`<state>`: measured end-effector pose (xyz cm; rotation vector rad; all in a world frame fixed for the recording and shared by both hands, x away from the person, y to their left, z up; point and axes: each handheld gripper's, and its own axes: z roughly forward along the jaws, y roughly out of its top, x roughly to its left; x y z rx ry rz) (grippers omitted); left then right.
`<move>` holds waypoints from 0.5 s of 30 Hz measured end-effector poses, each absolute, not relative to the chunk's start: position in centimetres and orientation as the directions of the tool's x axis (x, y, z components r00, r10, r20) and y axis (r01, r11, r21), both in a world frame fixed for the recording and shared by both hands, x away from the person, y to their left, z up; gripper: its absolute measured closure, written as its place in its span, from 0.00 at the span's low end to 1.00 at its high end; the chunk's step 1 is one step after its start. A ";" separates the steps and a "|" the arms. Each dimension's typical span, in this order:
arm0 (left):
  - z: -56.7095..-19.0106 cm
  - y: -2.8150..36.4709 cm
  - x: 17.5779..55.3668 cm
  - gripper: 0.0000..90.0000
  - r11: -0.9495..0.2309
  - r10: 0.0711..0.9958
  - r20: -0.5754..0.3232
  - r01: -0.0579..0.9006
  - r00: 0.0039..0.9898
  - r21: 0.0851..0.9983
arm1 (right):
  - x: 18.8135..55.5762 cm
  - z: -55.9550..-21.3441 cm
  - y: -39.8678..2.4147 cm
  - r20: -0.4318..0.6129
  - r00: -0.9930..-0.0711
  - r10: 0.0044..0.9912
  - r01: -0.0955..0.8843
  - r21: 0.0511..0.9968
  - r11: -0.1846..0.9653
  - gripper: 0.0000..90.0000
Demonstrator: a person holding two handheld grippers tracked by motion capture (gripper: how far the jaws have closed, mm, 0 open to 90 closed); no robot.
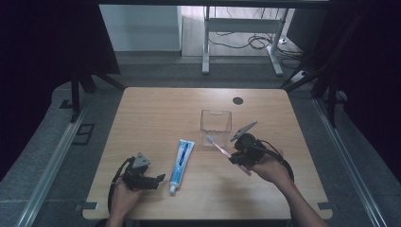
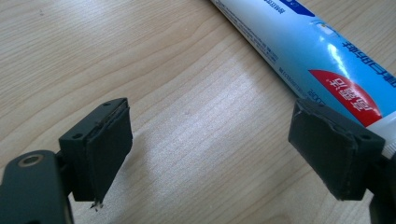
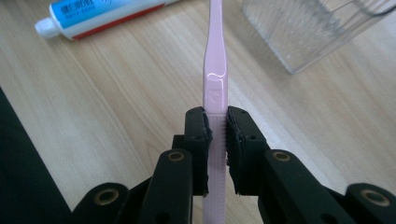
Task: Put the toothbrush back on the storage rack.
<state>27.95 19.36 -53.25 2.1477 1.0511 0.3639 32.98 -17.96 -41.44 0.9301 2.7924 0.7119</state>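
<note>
My right tool [image 3: 217, 140] pinches the pink toothbrush [image 3: 215, 74] mid-handle, clear cup [image 1: 215, 124] at eleven o'clock; left tool [image 2: 210, 149] gapes empty beside the toothpaste [image 2: 322, 60]. The slim handle could pivot and miss the cup.

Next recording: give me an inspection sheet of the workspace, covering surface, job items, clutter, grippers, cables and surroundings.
Surface: wooden table, dark round spot near the far edge.
Job's things: pink toothbrush held off the table; clear plastic cup upright beyond it; toothpaste tube lying flat, cap toward the person.
Clutter: nothing seen.
Grippers: right gripper shut on the toothbrush handle; left gripper open, empty, beside the tube.
Cables: one trails from each gripper; more on the floor behind.
Surroundings: white desk frame, dark curtains.
</note>
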 end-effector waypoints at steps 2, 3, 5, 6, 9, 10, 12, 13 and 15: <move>-53.2 19.4 28.0 0.15 -0.419 0.774 -0.054 0.574 0.631 0.703 | 33.2 -41.2 -18.1 0.037 -0.802 0.596 0.539 0.477 0.694 0.88; -53.2 19.4 28.0 0.15 -0.419 0.774 -0.054 0.574 0.631 0.703 | 33.2 -41.2 -18.1 0.037 -0.802 0.596 0.539 0.477 0.694 0.88; -53.2 19.4 27.9 0.15 -0.418 0.775 -0.054 0.575 0.629 0.704 | 33.4 -41.0 -18.3 0.037 -0.797 0.603 0.540 0.489 0.685 0.88; -53.2 19.4 27.9 0.15 -0.415 0.776 -0.057 0.577 0.628 0.704 | 33.7 -40.9 -18.4 0.038 -0.793 0.608 0.542 0.498 0.677 0.88; -53.2 19.4 28.0 0.15 -0.417 0.776 -0.054 0.575 0.629 0.704 | 33.9 -40.8 -18.5 0.036 -0.789 0.613 0.543 0.508 0.669 0.88; -53.2 19.4 28.0 0.15 -0.415 0.776 -0.055 0.575 0.628 0.705 | 34.1 -40.7 -18.6 0.038 -0.788 0.614 0.543 0.513 0.665 0.88; -53.2 19.4 27.9 0.15 -0.411 0.778 -0.058 0.577 0.625 0.706 | 34.3 -40.6 -18.6 0.038 -0.783 0.621 0.545 0.524 0.654 0.88; -53.2 19.5 27.9 0.15 -0.413 0.778 -0.055 0.575 0.626 0.706 | 34.4 -40.5 -18.6 0.037 -0.780 0.624 0.545 0.529 0.650 0.88; -53.2 19.5 27.9 0.15 -0.409 0.779 -0.058 0.577 0.624 0.707 | 34.6 -40.5 -18.6 0.037 -0.777 0.628 0.547 0.535 0.644 0.88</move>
